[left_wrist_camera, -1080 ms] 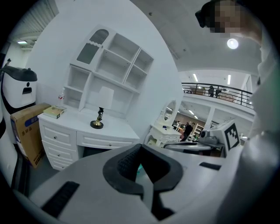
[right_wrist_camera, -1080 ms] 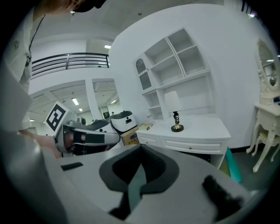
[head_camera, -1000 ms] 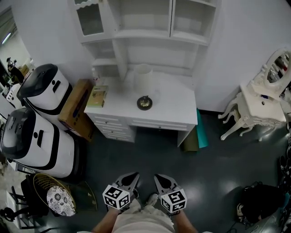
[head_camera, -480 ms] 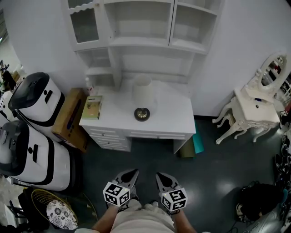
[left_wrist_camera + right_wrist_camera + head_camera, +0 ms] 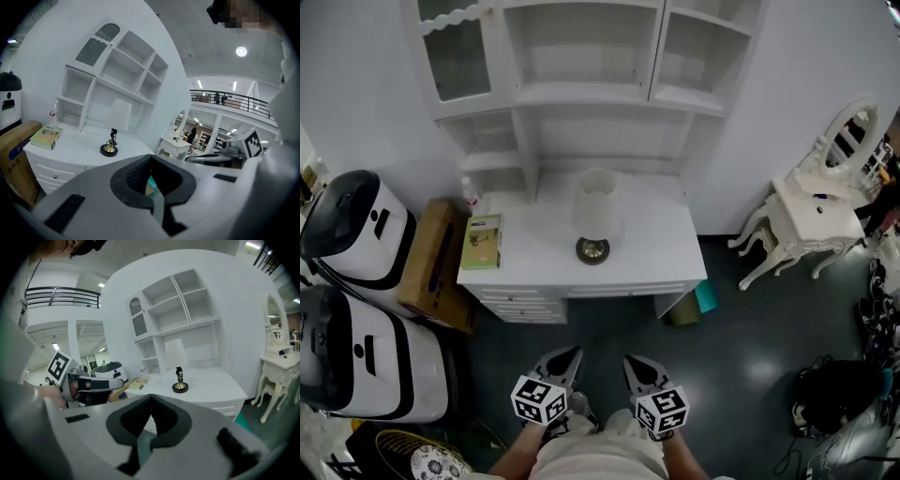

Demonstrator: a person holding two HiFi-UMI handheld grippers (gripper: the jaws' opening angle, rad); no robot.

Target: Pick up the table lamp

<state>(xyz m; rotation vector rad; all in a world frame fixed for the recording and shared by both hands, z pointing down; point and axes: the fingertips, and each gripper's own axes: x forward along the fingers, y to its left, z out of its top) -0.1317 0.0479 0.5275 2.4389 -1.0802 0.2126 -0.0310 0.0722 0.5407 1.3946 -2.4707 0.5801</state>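
Nothing is done yet: the table lamp (image 5: 594,217) stands untouched on the white tabletop (image 5: 661,246), well apart from the left tongs (image 5: 566,357) and right tongs (image 5: 636,363), both pressed together and empty. Approach, grip and lift are all left.

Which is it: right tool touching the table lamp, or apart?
Apart. Head view: the right tool hangs over floor, short of the desk bearing the table lamp.

A furniture showroom — white desk (image 5: 656,246), vanity table (image 5: 811,211), mezzanine balcony (image 5: 234,101) beyond.
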